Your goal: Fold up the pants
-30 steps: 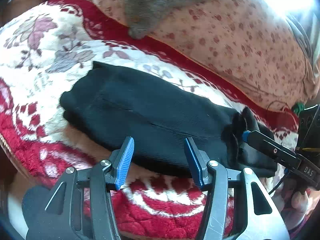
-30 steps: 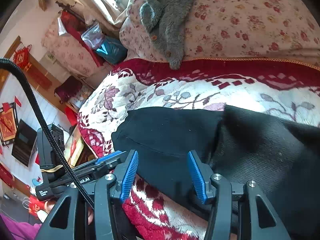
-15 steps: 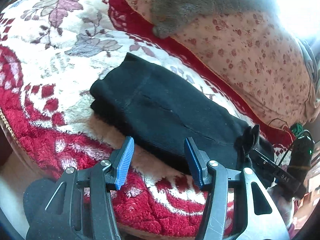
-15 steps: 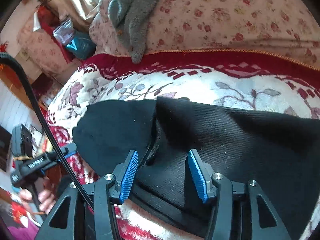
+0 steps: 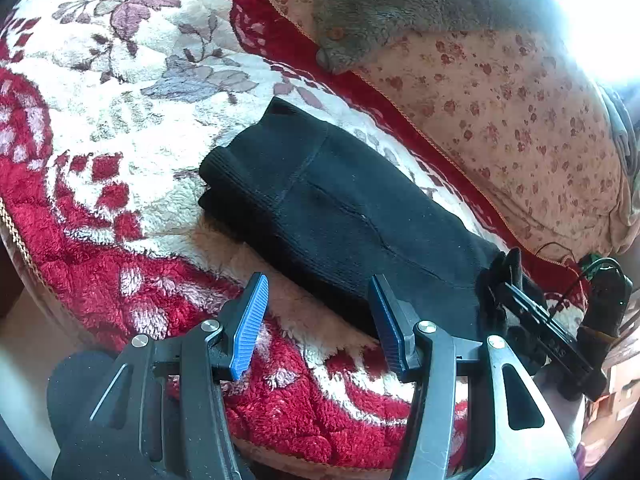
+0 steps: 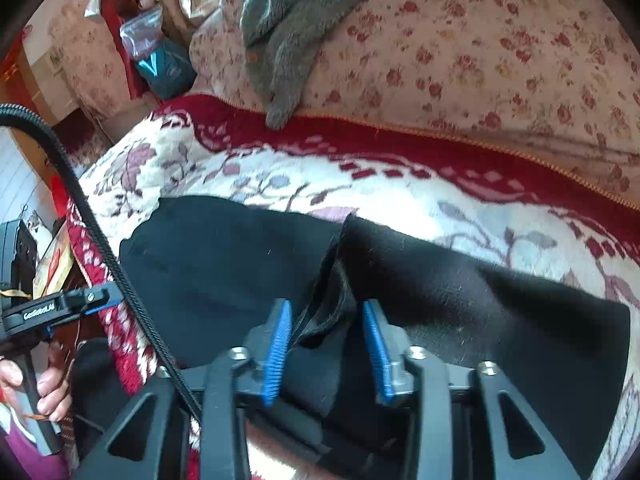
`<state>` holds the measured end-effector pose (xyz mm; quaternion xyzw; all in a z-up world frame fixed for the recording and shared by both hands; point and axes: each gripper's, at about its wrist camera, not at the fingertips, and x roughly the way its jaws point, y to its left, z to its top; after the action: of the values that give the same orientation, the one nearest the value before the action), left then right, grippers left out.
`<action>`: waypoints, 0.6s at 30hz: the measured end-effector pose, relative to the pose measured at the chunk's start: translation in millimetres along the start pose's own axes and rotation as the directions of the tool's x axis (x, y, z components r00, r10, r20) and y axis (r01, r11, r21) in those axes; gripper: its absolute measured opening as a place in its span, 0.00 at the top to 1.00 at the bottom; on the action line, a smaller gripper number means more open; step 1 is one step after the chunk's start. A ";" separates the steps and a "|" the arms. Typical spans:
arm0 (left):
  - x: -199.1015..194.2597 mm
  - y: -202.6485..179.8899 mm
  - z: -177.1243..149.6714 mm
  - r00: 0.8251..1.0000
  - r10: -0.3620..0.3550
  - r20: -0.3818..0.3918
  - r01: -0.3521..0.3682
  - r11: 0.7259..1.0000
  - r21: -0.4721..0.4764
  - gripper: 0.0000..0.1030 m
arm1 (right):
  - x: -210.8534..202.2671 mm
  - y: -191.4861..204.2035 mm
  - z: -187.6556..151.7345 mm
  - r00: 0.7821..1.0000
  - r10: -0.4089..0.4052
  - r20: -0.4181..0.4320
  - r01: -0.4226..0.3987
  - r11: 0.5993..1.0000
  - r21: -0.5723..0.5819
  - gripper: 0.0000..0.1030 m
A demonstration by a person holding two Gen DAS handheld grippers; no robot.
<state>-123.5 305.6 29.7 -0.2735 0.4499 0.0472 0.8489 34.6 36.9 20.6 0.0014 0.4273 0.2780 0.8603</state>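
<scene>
The black pants (image 5: pixel 336 216) lie folded in a long strip on the red and white floral blanket (image 5: pixel 120 128). My left gripper (image 5: pixel 316 320) is open and empty, just in front of the pants' near edge. My right gripper (image 6: pixel 326 340) has its jaws part closed around a raised fold of the pants (image 6: pixel 460 292), with cloth between the blue pads; they do not look fully pinched. In the left wrist view the right gripper (image 5: pixel 520 304) sits at the pants' right end.
A grey fleece garment (image 5: pixel 392 4) lies on a floral quilt (image 5: pixel 500 120) behind the blanket. The blanket's front edge drops off at the lower left (image 5: pixel 24 248). A black cable (image 6: pixel 92 232) crosses the right wrist view.
My left gripper has drawn back and left from the pants. My right gripper has moved over the pants' end and its jaws have narrowed around a fold.
</scene>
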 end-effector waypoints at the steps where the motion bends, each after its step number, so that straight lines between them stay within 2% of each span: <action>1: 0.0 0.2 -0.2 1.000 0.001 0.001 -0.001 1.000 -0.001 0.50 | 0.0 -0.5 0.3 1.000 -0.008 0.002 0.008 1.000 -0.003 0.83; 2: 0.0 0.8 -0.1 1.000 0.002 0.001 -0.002 1.000 -0.002 0.50 | -1.2 -1.9 0.3 1.000 0.003 0.004 -0.003 1.000 -0.003 0.88; 5: 1.2 2.8 1.8 1.000 0.001 0.001 -0.001 1.000 -0.011 0.50 | -8.3 0.8 -0.2 0.999 0.054 -0.002 -0.054 0.998 -0.011 0.93; 8: 1.0 8.6 5.1 1.000 -0.002 0.010 0.002 0.999 -0.037 0.50 | -13.2 13.4 -2.9 0.992 0.125 -0.023 -0.126 0.992 -0.030 0.94; 10: 1.0 12.2 6.5 1.000 0.001 0.012 0.000 0.999 -0.041 0.50 | -11.0 22.6 -7.2 0.990 0.132 -0.046 -0.135 0.989 -0.056 0.94; 12: 0.0 16.9 6.5 1.000 -0.001 0.013 0.001 0.999 -0.052 0.50 | -9.8 27.4 -7.0 0.993 0.116 -0.035 -0.118 0.991 -0.069 0.93; 13: -0.9 19.2 6.1 1.000 -0.005 0.015 0.006 0.998 -0.057 0.50 | -12.0 30.0 -4.1 0.989 0.146 -0.023 -0.147 0.987 -0.062 0.93; 15: -2.5 23.8 5.5 1.000 -0.016 0.014 0.017 0.997 -0.069 0.50 | -12.8 39.6 5.5 0.974 0.226 -0.017 -0.227 0.973 -0.052 0.81; 17: -3.2 28.2 5.9 0.999 -0.033 0.021 0.034 0.995 -0.089 0.50 | -5.1 49.7 16.5 0.963 0.267 -0.029 -0.268 0.962 -0.055 0.51; 18: -3.3 30.7 6.6 0.999 -0.040 0.026 0.043 0.994 -0.102 0.50 | 1.9 54.4 23.7 0.954 0.297 -0.037 -0.299 0.953 -0.049 0.50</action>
<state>-130.6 335.5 22.2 -0.3254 0.4311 0.0559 0.8397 27.1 89.4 47.3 0.0384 0.4271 0.4159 0.8019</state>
